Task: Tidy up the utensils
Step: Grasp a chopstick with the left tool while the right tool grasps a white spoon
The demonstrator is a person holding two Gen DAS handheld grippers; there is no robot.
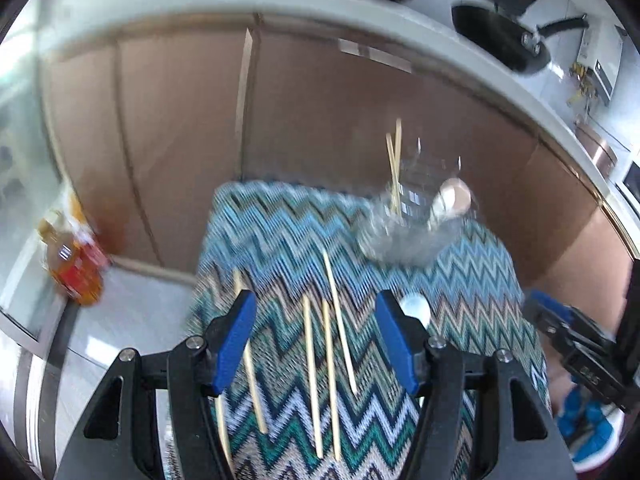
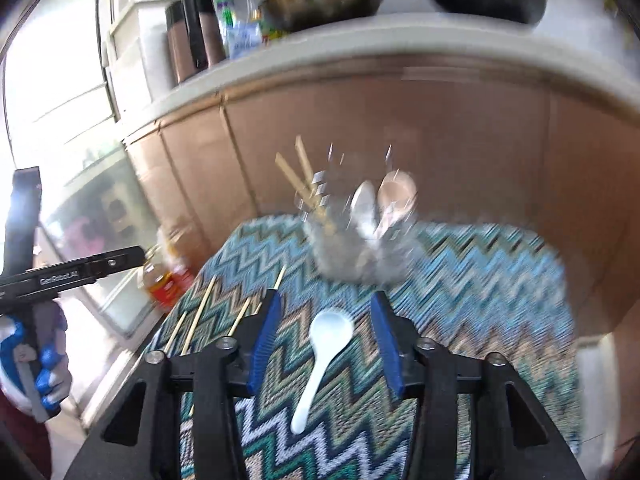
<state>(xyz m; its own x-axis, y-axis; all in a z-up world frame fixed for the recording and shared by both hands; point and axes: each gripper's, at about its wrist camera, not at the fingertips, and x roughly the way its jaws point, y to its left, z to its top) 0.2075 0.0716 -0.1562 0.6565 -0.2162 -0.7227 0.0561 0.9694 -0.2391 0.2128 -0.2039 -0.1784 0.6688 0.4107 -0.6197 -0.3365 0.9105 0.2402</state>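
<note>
Several wooden chopsticks (image 1: 328,364) lie loose on a zigzag-patterned cloth (image 1: 280,240). My left gripper (image 1: 316,344) is open and empty just above them. A clear glass holder (image 1: 404,224) stands at the cloth's far side with two chopsticks (image 1: 394,168) and spoons (image 1: 452,196) in it. A white spoon (image 2: 320,356) lies on the cloth (image 2: 480,280) between my right gripper's open jaws; the right gripper (image 2: 324,344) is empty. The holder (image 2: 352,240) also shows in the right wrist view, blurred.
An amber bottle (image 1: 74,268) stands on the floor left of the cloth. Brown cabinet doors (image 1: 320,120) rise behind. The counter above carries a black pan (image 1: 504,36), a bowl (image 2: 320,4) and bottles (image 2: 196,32). The left gripper's body (image 2: 60,276) shows at the far left.
</note>
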